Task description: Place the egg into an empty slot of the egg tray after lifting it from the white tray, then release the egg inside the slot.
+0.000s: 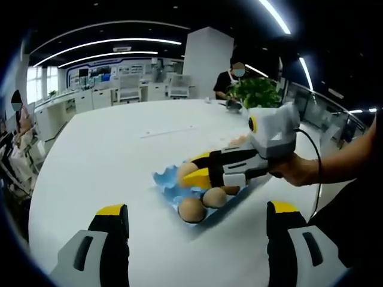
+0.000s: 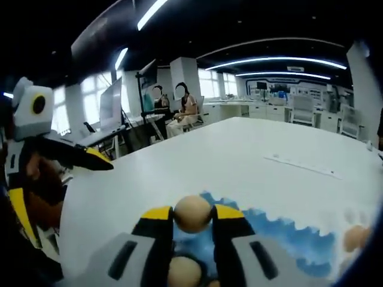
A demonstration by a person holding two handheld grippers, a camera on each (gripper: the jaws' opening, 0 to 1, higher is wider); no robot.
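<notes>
My right gripper (image 2: 192,216) is shut on a tan egg (image 2: 192,212), holding it just above the blue egg tray (image 2: 287,236). The left gripper view shows that same right gripper (image 1: 196,168) coming in from the right, with the egg (image 1: 184,173) over the tray's (image 1: 164,181) near-left part. Two more eggs (image 1: 191,209) (image 1: 214,197) sit in tray slots beside it. Another egg (image 2: 183,271) lies below the jaws. My left gripper (image 1: 196,209) hangs open in front of the tray, holding nothing, and it also appears at the left (image 2: 90,158).
The wide white table (image 1: 119,149) stretches around the tray. A hand (image 1: 302,170) grips the right tool. A potted plant (image 1: 257,92) and a seated person stand at the far edge; more people and desks are beyond. Pale eggs (image 1: 236,142) lie behind the tool.
</notes>
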